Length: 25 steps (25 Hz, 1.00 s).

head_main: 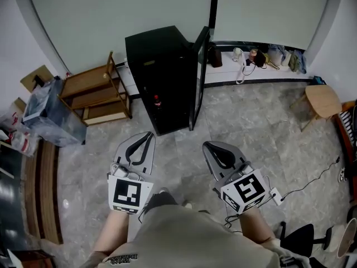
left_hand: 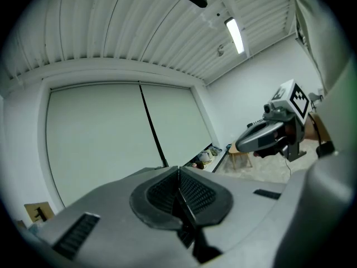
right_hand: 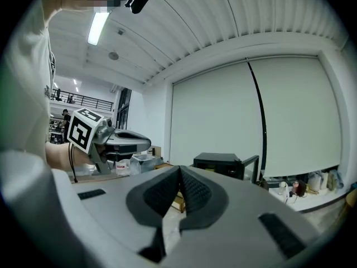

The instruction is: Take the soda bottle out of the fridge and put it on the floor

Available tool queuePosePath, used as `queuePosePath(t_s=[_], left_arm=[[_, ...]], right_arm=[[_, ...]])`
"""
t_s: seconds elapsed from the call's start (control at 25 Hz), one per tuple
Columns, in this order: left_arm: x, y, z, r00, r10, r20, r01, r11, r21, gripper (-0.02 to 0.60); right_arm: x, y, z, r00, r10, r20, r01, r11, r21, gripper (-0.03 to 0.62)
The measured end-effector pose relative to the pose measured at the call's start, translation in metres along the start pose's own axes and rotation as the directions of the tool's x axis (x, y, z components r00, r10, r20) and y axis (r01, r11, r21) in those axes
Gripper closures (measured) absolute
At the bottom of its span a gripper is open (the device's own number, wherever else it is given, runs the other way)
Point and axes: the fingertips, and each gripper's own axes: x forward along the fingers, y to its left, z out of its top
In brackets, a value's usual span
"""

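- The left gripper [head_main: 146,136] and right gripper [head_main: 211,146] hung apart over the open floor [head_main: 251,127], each with its jaws pressed together on nothing.
- The soda bottle [head_main: 157,101] stood low inside the black fridge [head_main: 156,54].
- The fridge door [head_main: 198,77] stood swung wide open, and a wooden shelf [head_main: 92,91] stood just beside the fridge.

The head camera looks steeply down at the floor [head_main: 251,121], the black fridge [head_main: 162,77] a little ahead. Cameras on the left tool [head_main: 147,135] and right tool [head_main: 210,146] sit close behind their jaws, facing the pale blinds [left_hand: 111,133]; the right one shares the fridge.
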Motion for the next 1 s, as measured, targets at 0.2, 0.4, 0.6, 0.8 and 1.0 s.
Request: queuePosePath(t_s=[0.2,0.4,0.6,0.8,1.0], left_arm=[[0.001,-0.004,-0.01,0.999,0.019,-0.038,-0.019,1.0,-0.009,0.571],[0.007,-0.003,-0.023,0.998,0.019,-0.068,-0.02,1.0,-0.016,0.571],[0.019,-0.002,-0.03,0.997,0.015,-0.076,-0.016,1.0,-0.015,0.571],[0.032,0.011,-0.037,0.997,0.014,-0.082,-0.016,1.0,-0.015,0.571],[0.049,0.029,-0.054,0.995,0.018,-0.094,-0.018,1.0,-0.003,0.571]], right_arm=[[0.002,-0.002,-0.006,0.999,0.036,-0.004,-0.036,0.999,-0.006,0.597],[0.012,-0.006,-0.011,0.999,0.048,-0.015,-0.048,0.999,0.005,0.597],[0.023,-0.013,-0.017,0.998,0.05,-0.037,-0.05,0.999,0.002,0.597],[0.042,-0.02,-0.019,0.998,0.052,-0.045,-0.052,0.999,0.005,0.598],[0.071,-0.03,-0.024,0.998,0.047,-0.047,-0.046,0.999,0.018,0.597]])
